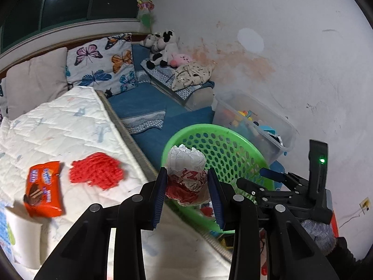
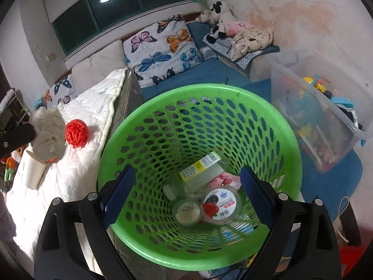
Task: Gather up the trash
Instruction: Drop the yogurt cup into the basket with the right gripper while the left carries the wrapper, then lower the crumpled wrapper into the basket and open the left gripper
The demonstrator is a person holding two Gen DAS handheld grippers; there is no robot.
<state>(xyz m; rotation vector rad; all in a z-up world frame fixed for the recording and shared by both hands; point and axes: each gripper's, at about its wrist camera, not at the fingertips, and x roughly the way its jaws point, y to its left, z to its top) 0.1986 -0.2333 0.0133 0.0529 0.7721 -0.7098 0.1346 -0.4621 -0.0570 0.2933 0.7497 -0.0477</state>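
Note:
My left gripper (image 1: 187, 172) is shut on a crumpled white-and-red paper wrapper (image 1: 186, 158), held just in front of the green perforated basket's rim (image 1: 186, 131). On the white quilt to its left lie a red mesh net (image 1: 96, 173) and an orange snack packet (image 1: 44, 187). My right gripper (image 2: 187, 193) stands open over the green basket (image 2: 198, 88) with nothing between its blue pads (image 2: 119, 193). Down in the basket lie lidded plastic cups (image 2: 221, 204) and a yellow-labelled box (image 2: 200, 166). The right gripper (image 1: 254, 177) also shows at the basket's right side.
A clear bin of toys (image 2: 321, 107) stands right of the basket against the wall. A white paper cup (image 2: 33, 172) and the red mesh net (image 2: 77, 133) sit on the quilt beside a grey-gloved hand (image 2: 47, 137). Butterfly pillows (image 1: 102, 63) and plush toys (image 1: 163, 46) line the back.

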